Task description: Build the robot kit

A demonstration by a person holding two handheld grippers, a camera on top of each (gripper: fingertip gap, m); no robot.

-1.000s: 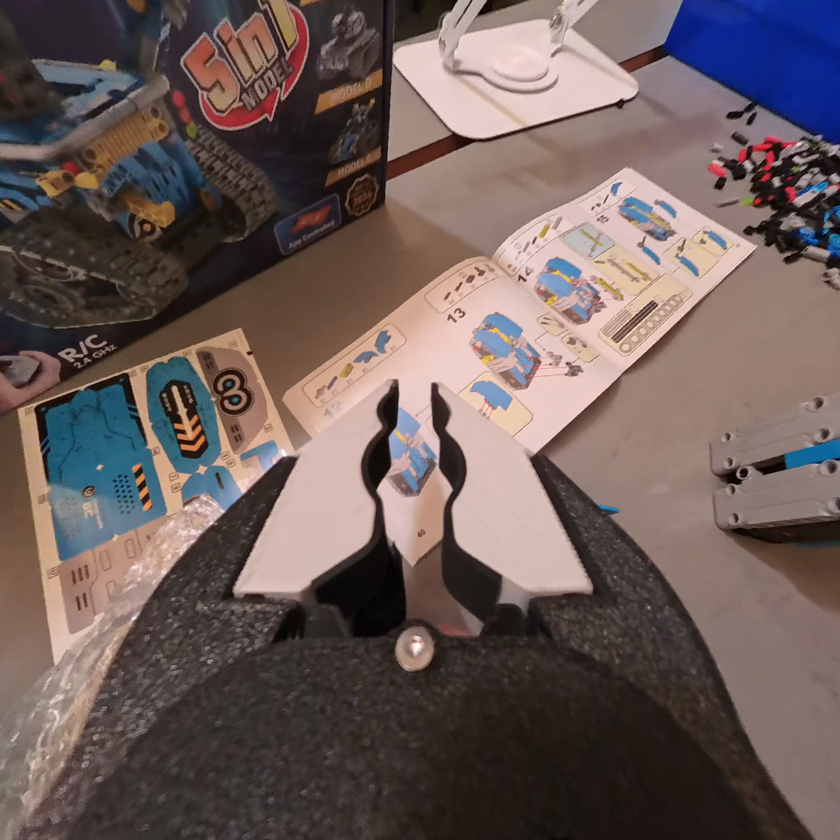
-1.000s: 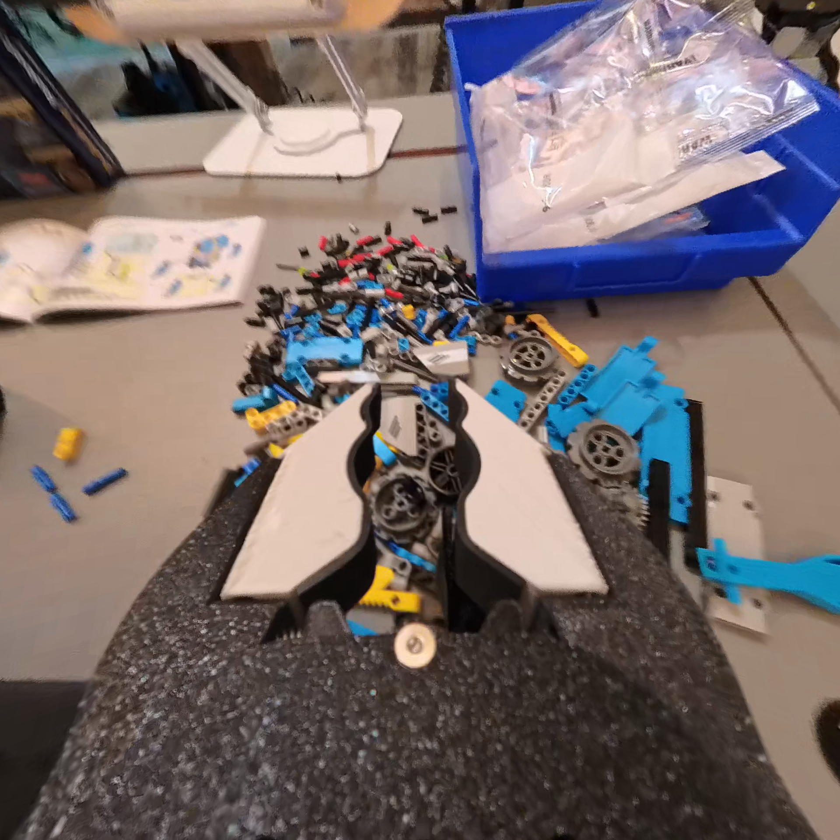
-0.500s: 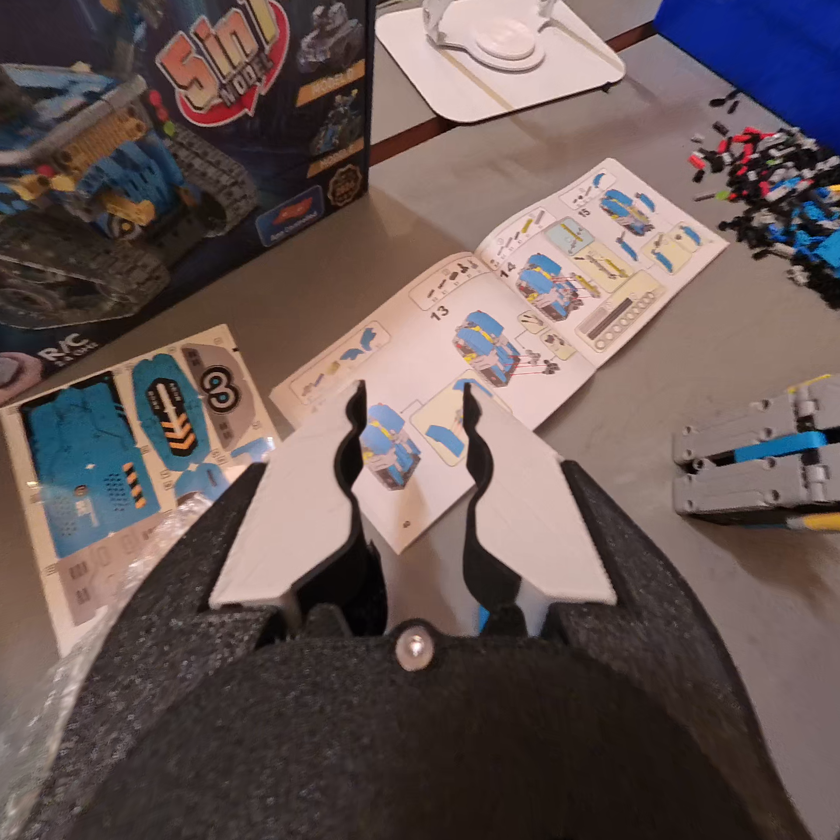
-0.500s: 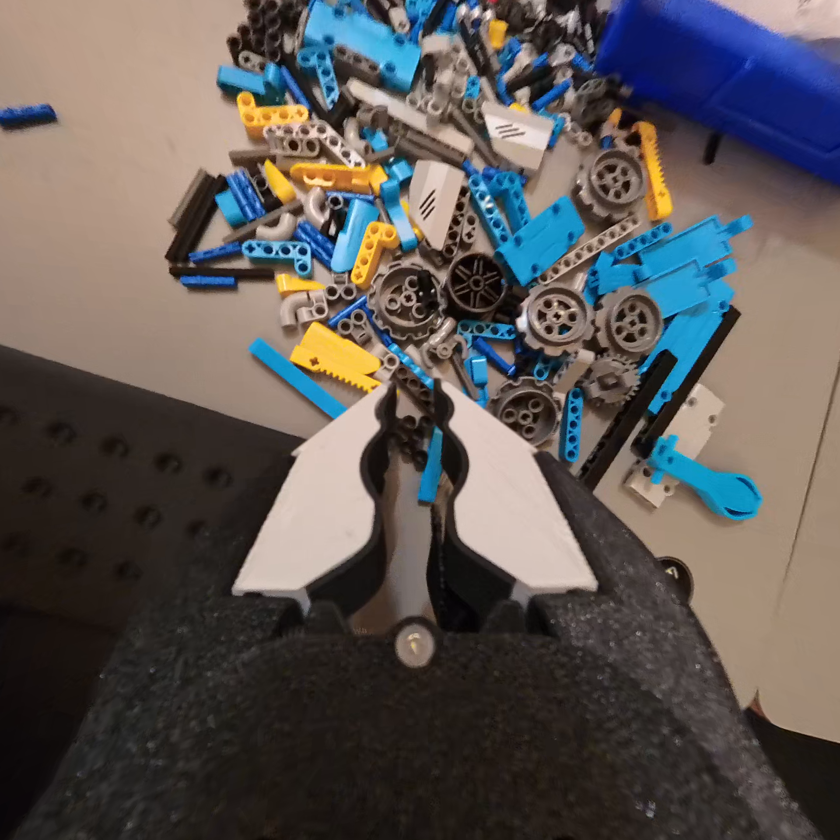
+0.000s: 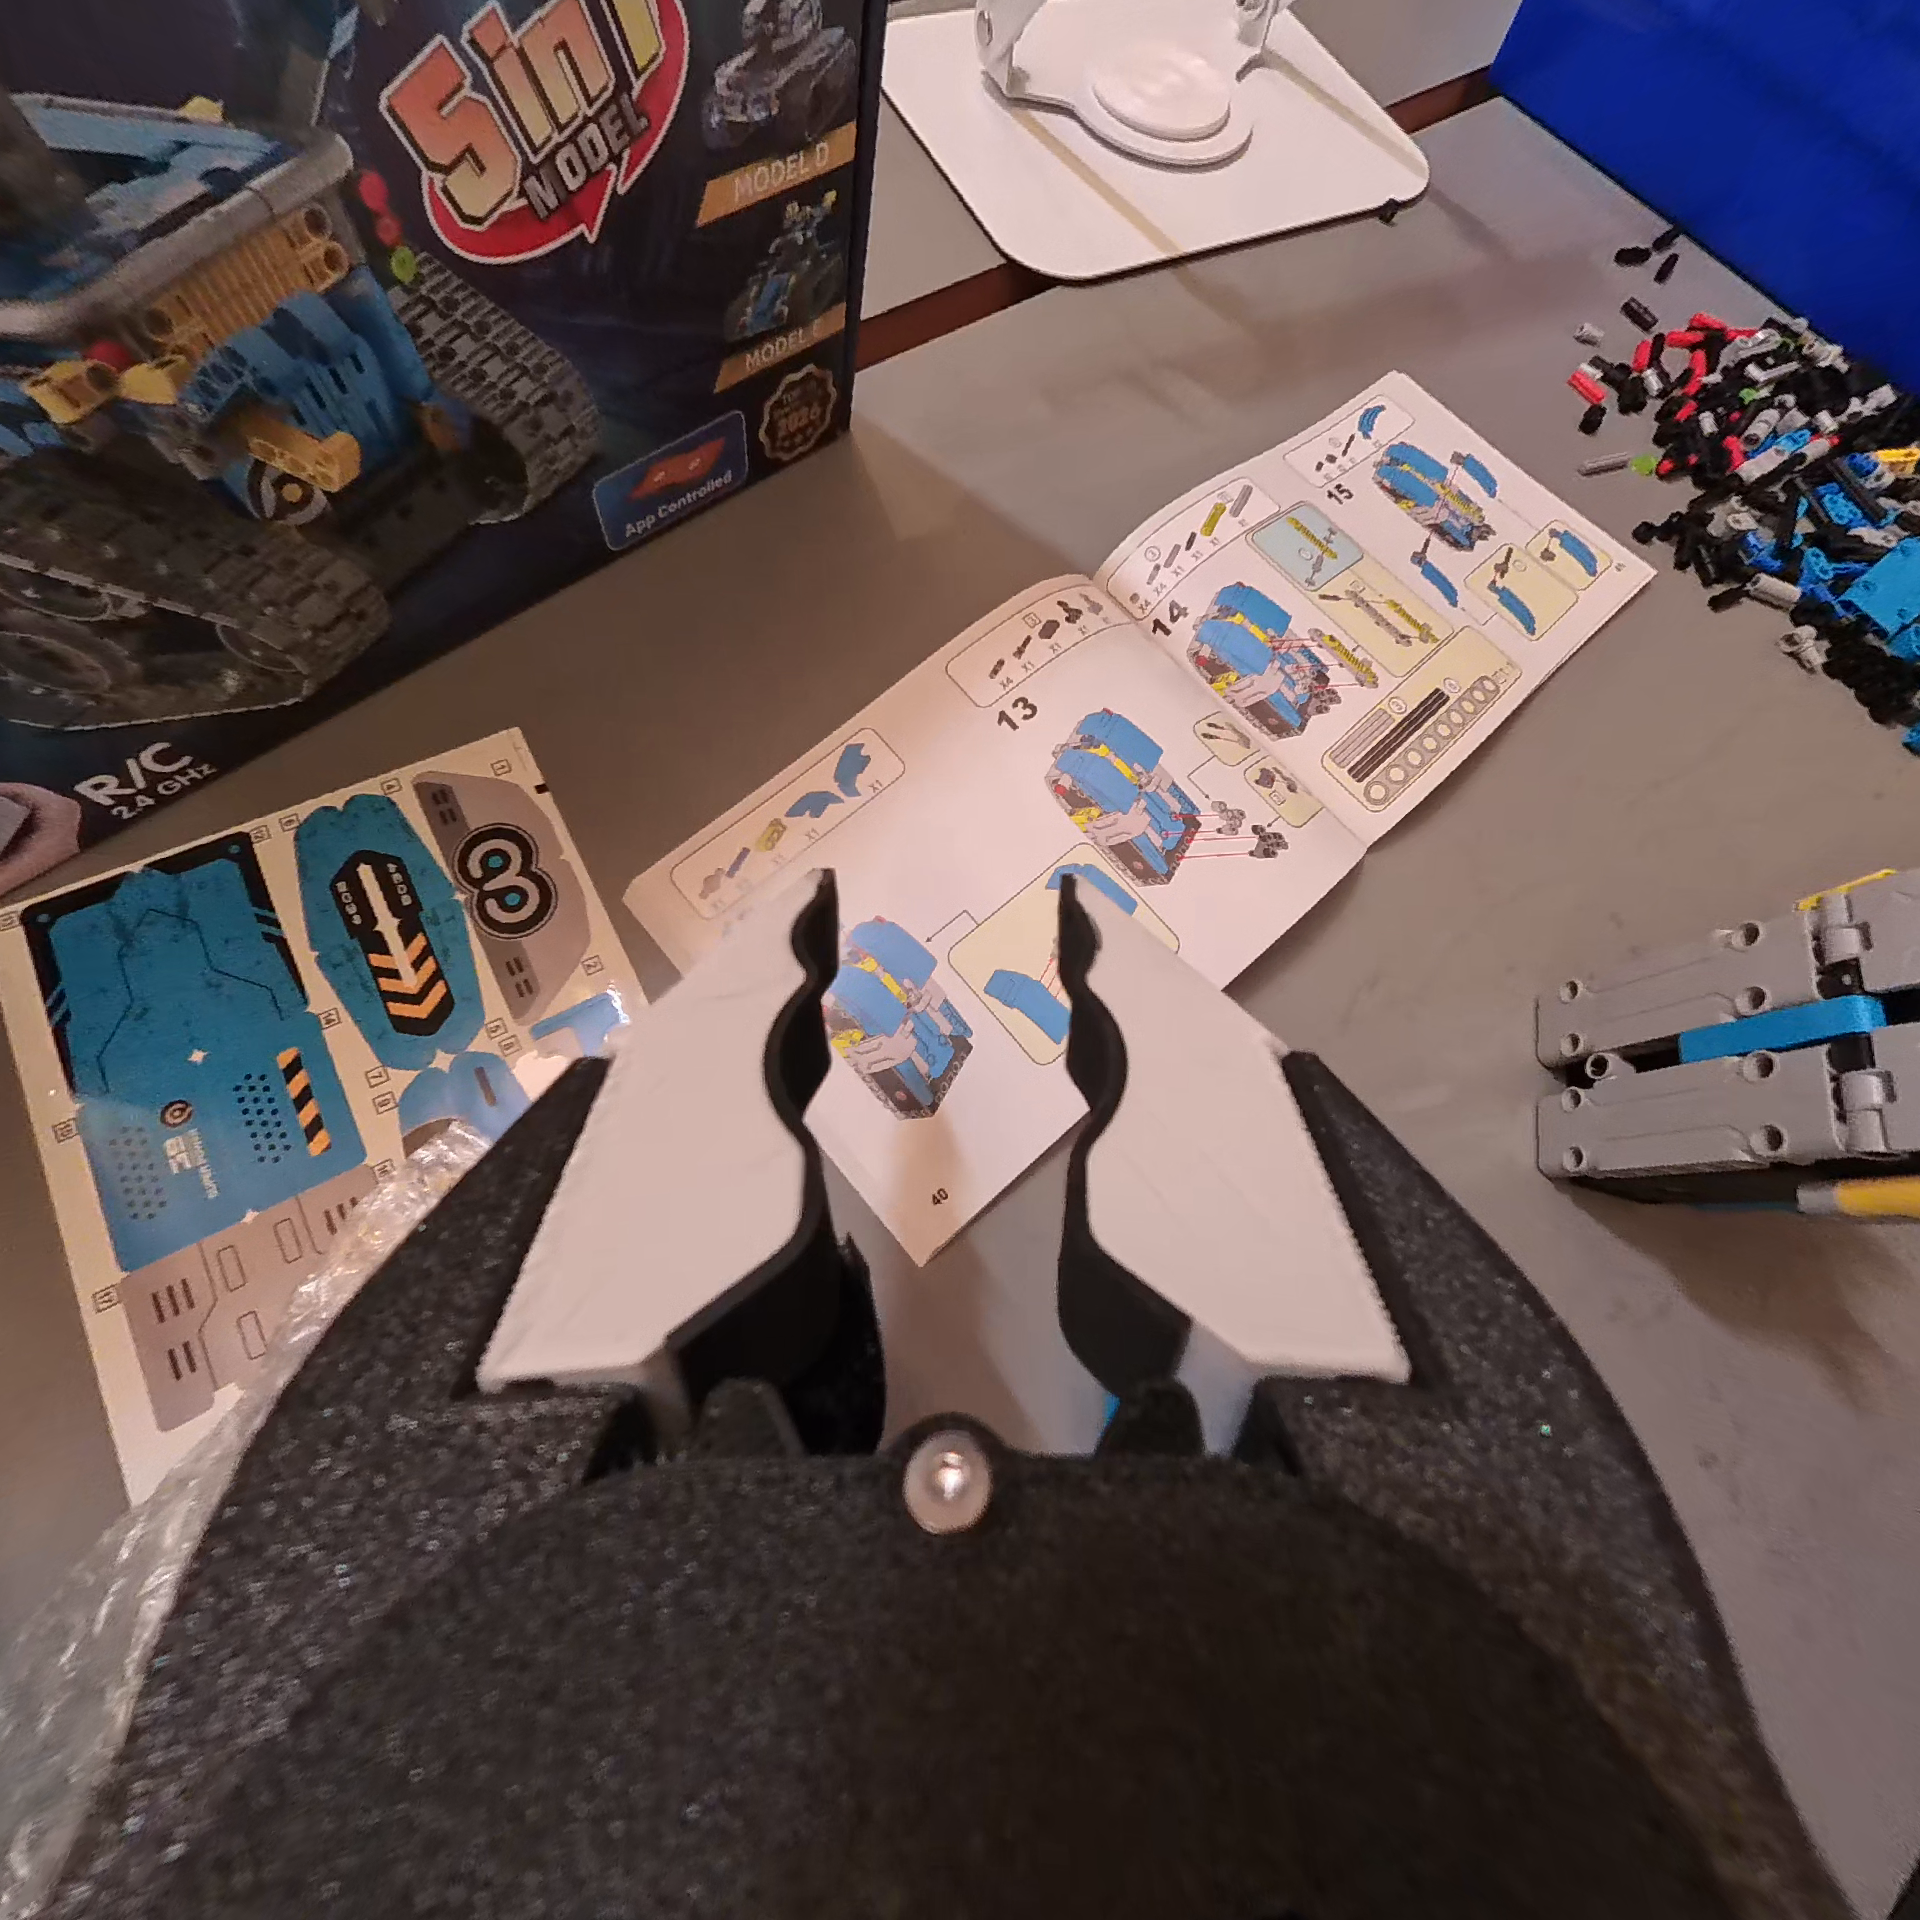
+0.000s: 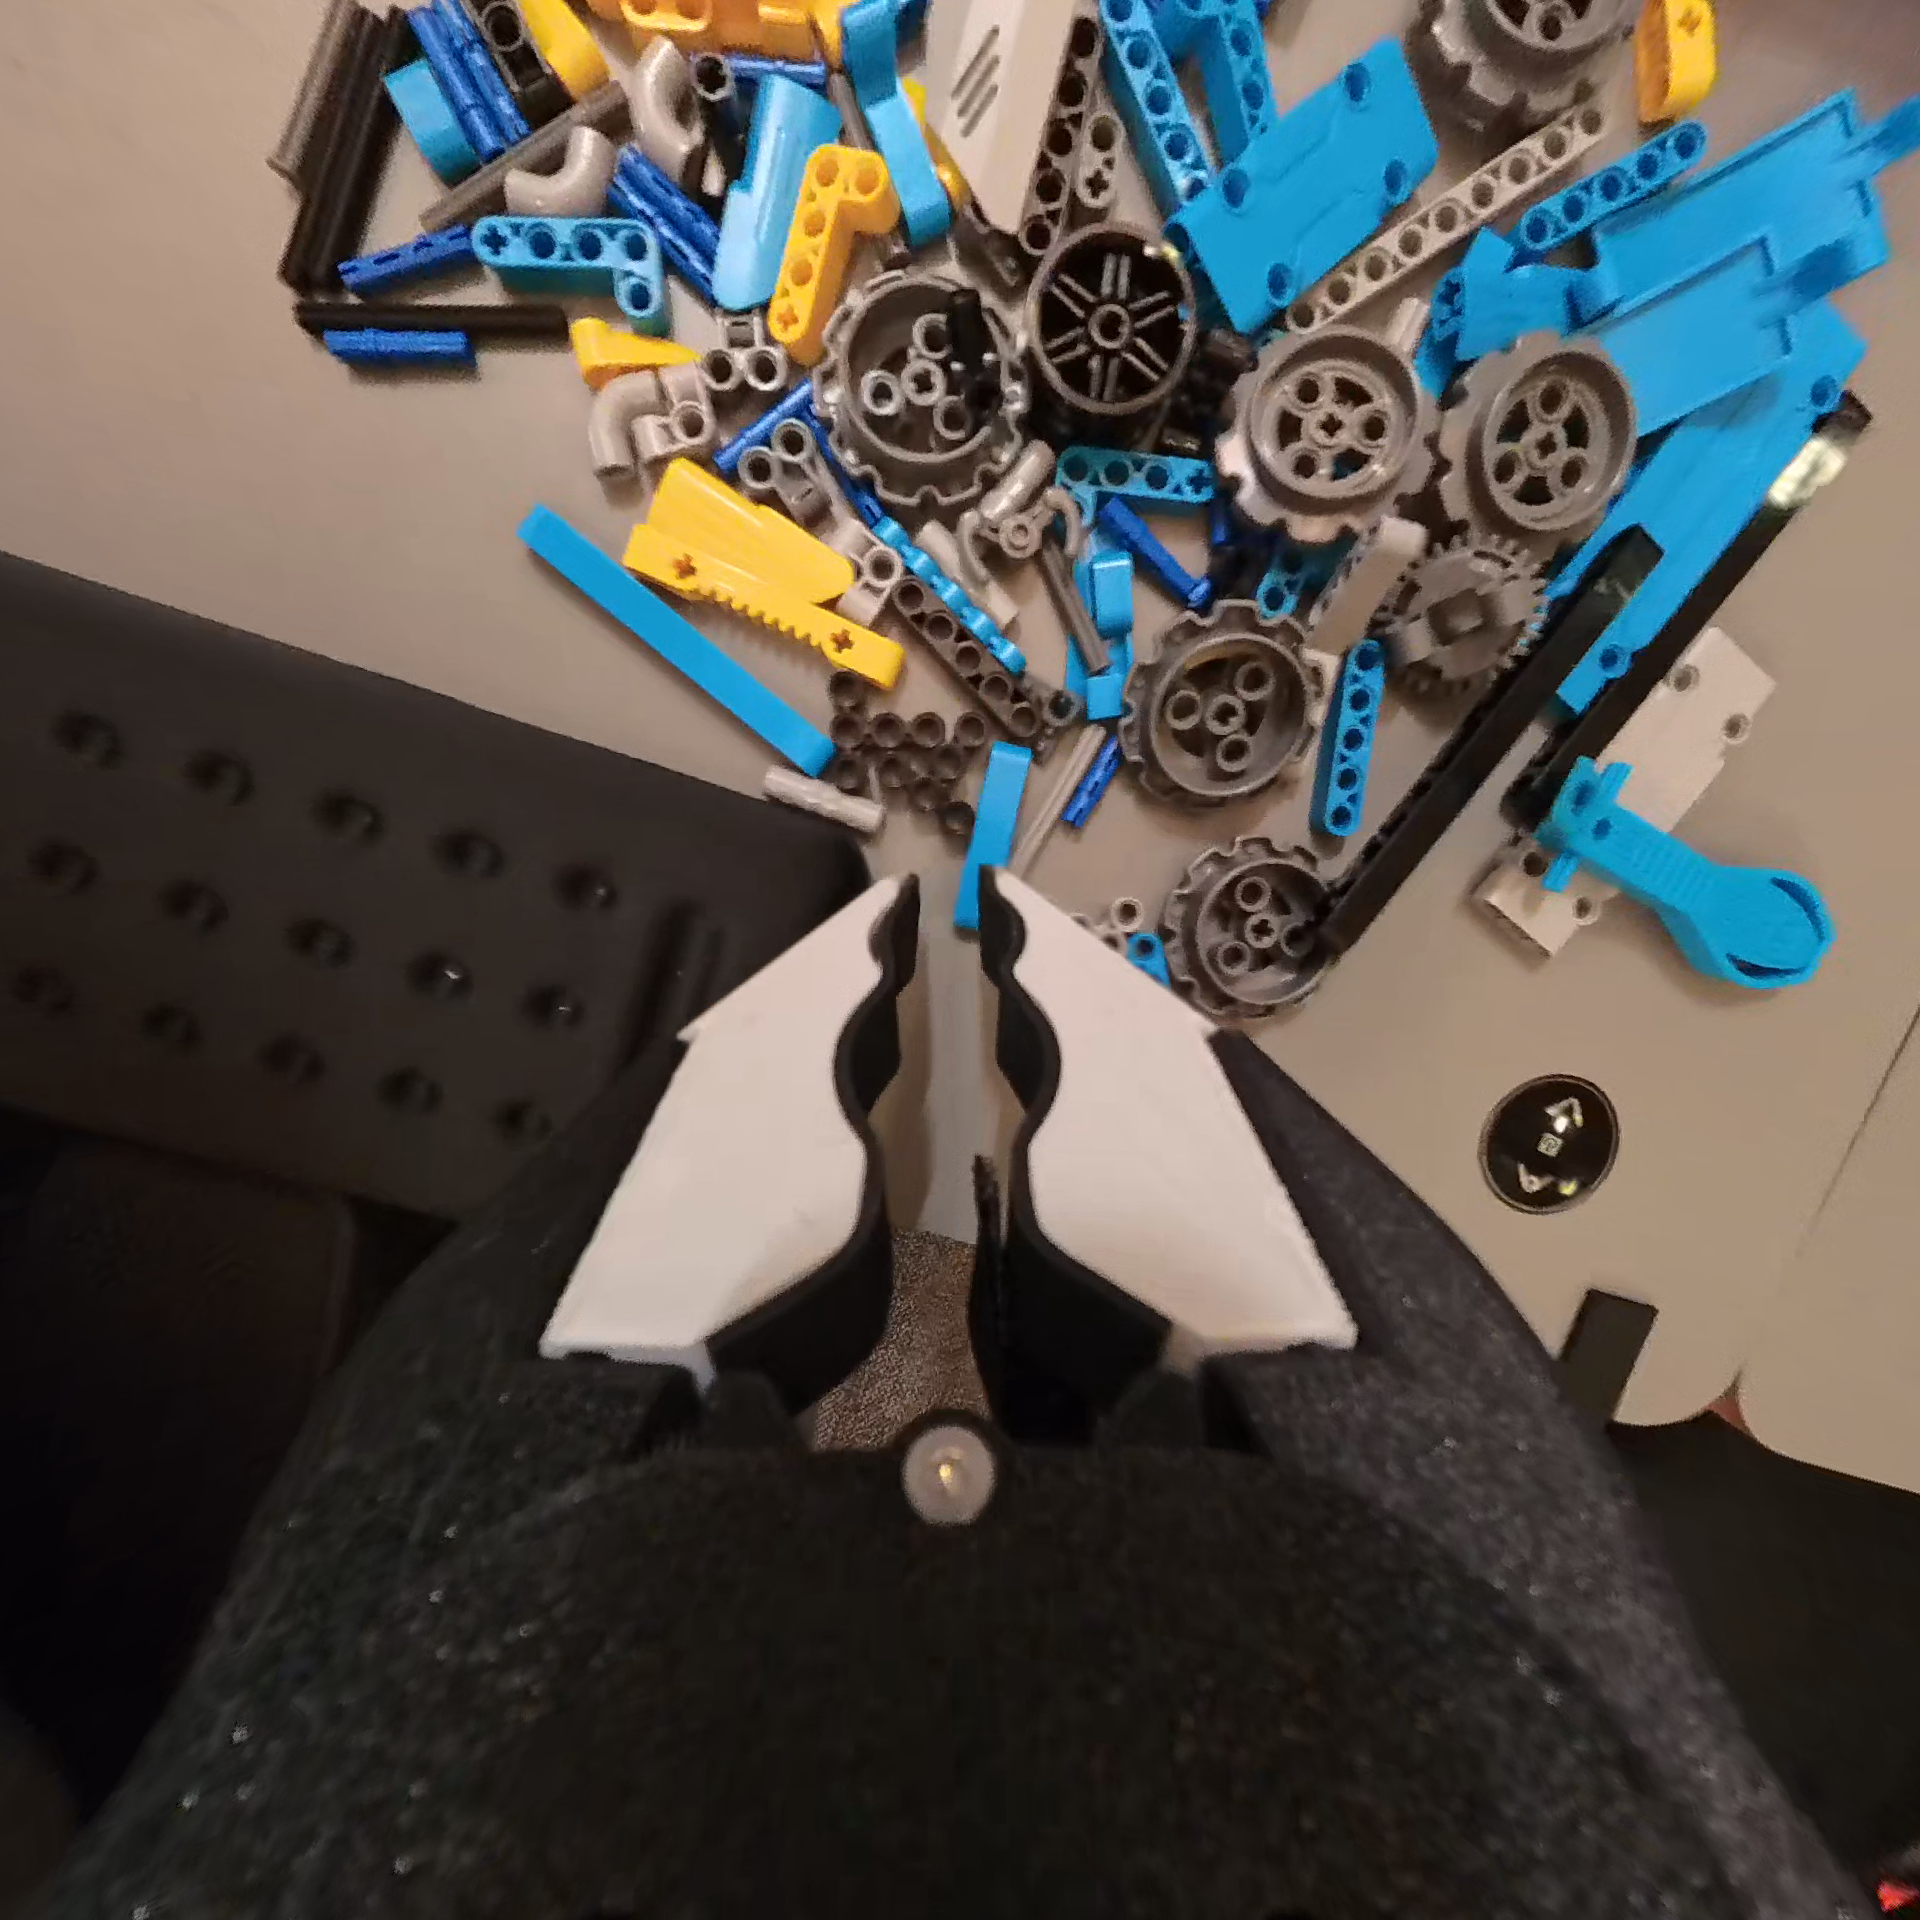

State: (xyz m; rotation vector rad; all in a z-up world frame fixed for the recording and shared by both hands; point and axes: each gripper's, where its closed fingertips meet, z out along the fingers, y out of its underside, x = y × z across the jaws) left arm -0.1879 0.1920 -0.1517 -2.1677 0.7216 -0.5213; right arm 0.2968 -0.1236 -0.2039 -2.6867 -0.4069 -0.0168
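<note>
The left gripper (image 5: 945,914) is hovering with its jaws spread wide and nothing between them, over the lower corner of an open instruction booklet (image 5: 1174,748) lying in the middle of its frame on the grey table (image 5: 1558,1455). To the left of that gripper a sticker sheet (image 5: 260,1039) is lying flat, with crinkled clear plastic wrap (image 5: 104,1558) showing at the lower left edge. A dark printed toy box (image 5: 416,364) is standing in the upper left, a white stand base (image 5: 1143,156) is sitting at the top centre, and a blue bin (image 5: 1714,135) is filling the upper right corner. A partly assembled grey and blue block (image 5: 1725,1049) is resting at the right edge, well apart from the gripper, showing that some building is already done. The right gripper (image 6: 948,899) is holding its jaws at a narrow gap, empty as far as can be seen, its tips sitting just below a light blue flat bar (image 6: 992,831) at the lower edge of a big pile of loose parts (image 6: 1091,416) spreading across the top of its frame. Grey toothed wheels (image 6: 1226,707), a yellow toothed piece (image 6: 758,592) and a blue lever tool (image 6: 1704,894) are lying in and around that pile, so much remains unassembled. A dark perforated surface (image 6: 312,935) is filling the left middle of that frame.
</note>
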